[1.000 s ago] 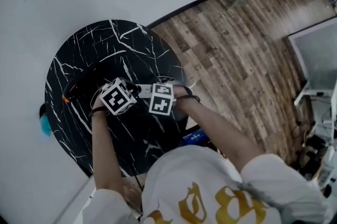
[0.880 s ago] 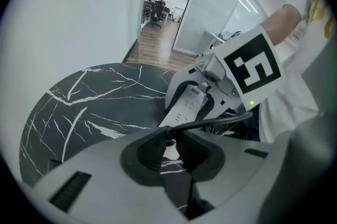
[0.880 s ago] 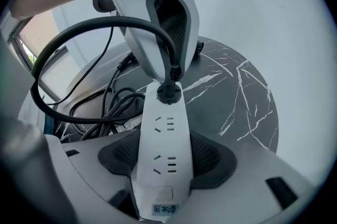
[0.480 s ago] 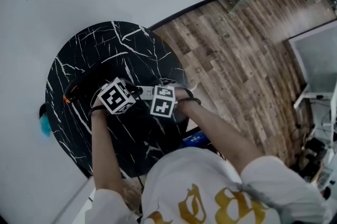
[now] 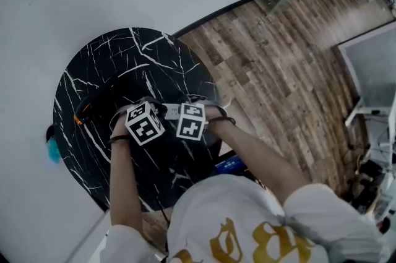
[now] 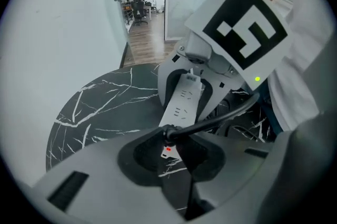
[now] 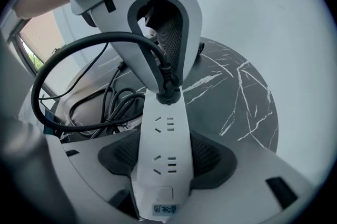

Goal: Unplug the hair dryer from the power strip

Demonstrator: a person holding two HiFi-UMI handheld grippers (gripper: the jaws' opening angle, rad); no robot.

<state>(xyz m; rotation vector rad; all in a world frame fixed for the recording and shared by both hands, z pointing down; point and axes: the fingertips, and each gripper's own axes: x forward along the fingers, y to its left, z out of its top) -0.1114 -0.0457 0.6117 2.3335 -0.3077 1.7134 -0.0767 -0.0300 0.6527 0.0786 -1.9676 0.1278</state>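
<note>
A white power strip (image 7: 163,149) lies on the black marble table (image 5: 136,51). My right gripper (image 7: 164,167) is shut on its near end, pads on both long sides. A black plug (image 7: 167,92) sits in the socket at the strip's far end, and its cord (image 7: 79,49) loops away to the left. My left gripper (image 6: 171,136) points down over that plug (image 6: 168,133) with its pads on either side of it; its jaws are opening slightly. The black hair dryer (image 5: 99,98) with an orange part lies left of both grippers.
Loose black cables (image 7: 105,104) are coiled beside the strip at the table's edge. A cyan object (image 5: 52,145) shows past the table's left rim. A white wall lies behind the table, wooden floor (image 5: 272,57) to the right.
The left gripper has rolled about its own axis and shifted a little towards the right gripper. The right gripper and the strip have stayed put.
</note>
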